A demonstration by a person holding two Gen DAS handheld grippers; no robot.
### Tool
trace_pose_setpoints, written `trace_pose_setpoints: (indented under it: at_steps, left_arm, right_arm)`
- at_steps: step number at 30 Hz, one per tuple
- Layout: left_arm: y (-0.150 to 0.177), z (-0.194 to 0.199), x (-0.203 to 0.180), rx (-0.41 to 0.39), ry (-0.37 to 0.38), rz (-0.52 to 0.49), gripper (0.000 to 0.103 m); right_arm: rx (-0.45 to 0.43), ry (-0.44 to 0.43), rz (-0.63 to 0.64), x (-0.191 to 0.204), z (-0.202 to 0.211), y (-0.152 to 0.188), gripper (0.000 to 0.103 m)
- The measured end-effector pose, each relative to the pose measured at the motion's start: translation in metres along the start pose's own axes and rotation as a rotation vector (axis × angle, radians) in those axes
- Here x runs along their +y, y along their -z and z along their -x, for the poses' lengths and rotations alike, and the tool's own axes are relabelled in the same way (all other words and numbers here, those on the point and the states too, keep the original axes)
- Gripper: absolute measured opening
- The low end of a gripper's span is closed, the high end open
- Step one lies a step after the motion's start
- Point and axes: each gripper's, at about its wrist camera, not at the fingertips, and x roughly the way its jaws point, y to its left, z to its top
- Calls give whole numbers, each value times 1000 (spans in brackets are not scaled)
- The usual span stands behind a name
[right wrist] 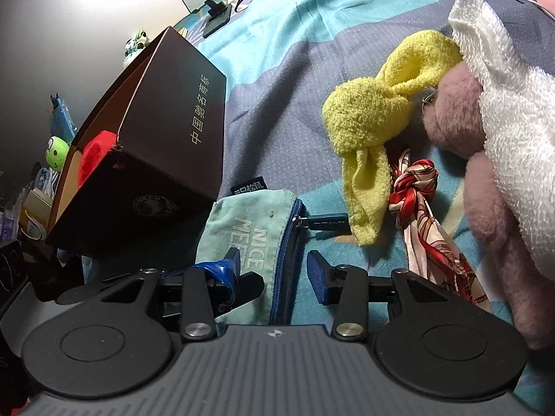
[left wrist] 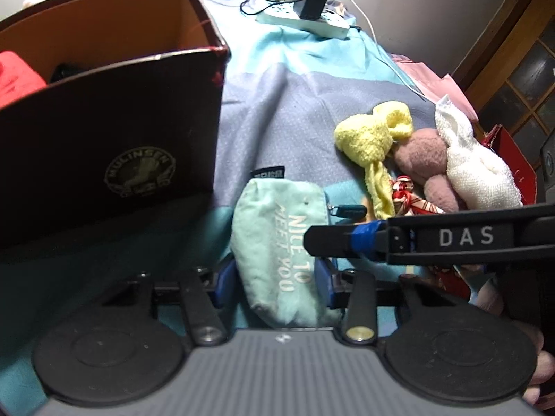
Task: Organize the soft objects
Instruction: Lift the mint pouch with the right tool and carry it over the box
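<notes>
A mint zip pouch (left wrist: 274, 242) printed "NICE TO MEET YOU" lies on the striped bedsheet (left wrist: 295, 76) in front of a dark brown box (left wrist: 121, 131). My left gripper (left wrist: 274, 280) straddles the pouch, and both blue pads press its sides. From the right, one black blue-taped finger (left wrist: 333, 241) of my right gripper reaches over the pouch's zipper edge. In the right wrist view the right gripper (right wrist: 275, 270) stands narrowly open over the pouch (right wrist: 256, 228). Its right pad sits clear of the zipper.
The box (right wrist: 166, 131) holds a red soft item (right wrist: 95, 152). To the right lie a knotted yellow towel (left wrist: 367, 138), a red patterned scarf (right wrist: 416, 187), a pink plush (right wrist: 461, 111) and a white towel (right wrist: 513, 111). A power strip (left wrist: 305, 20) with cables sits at the back.
</notes>
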Motion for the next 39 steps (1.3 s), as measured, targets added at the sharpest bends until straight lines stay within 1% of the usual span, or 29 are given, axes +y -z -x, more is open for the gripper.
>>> trace_pose_setpoints:
  at_steps: [2,4,5,11,16,20,25,27,31,34,36,39]
  left_arm:
    - [-2,0,0,3,14,-8,8]
    - [-2,-1,2,14,54,1,3]
    - [-2,0,1,10,60,-3,2]
    - [2,20,-10,-4,103,-85,1]
    - [-1,49,-14,-54,152,-164,1]
    - [-10,81,-13,-129,188,-213,1]
    - [-31,127,-3,-264,198,-252,1]
    - [-41,142,4,-314,190,-264,1]
    - [-65,166,22,-412,145,-273,1]
    - [-81,175,39,-460,111,-260,1]
    - [-97,171,50,-473,78,-247,1]
    - [-113,159,70,-456,53,-217,1]
  right_arm:
    - [-2,-7,-11,0,-1,-1,26]
    - [6,-16,-19,0,-2,0,26]
    - [19,-26,-25,0,-3,0,26]
    - [37,-86,-74,-3,12,6,28]
    - [4,-169,-82,8,40,7,28]
    - [-58,-247,-54,29,61,1,27]
    - [-176,-332,33,69,81,-20,28]
    - [-211,-365,75,86,82,-33,28]
    - [-271,-407,163,121,78,-58,28]
    - [-294,-426,215,144,66,-77,28]
    - [-297,-422,243,157,53,-88,28]
    - [-275,-402,265,168,28,-101,27]
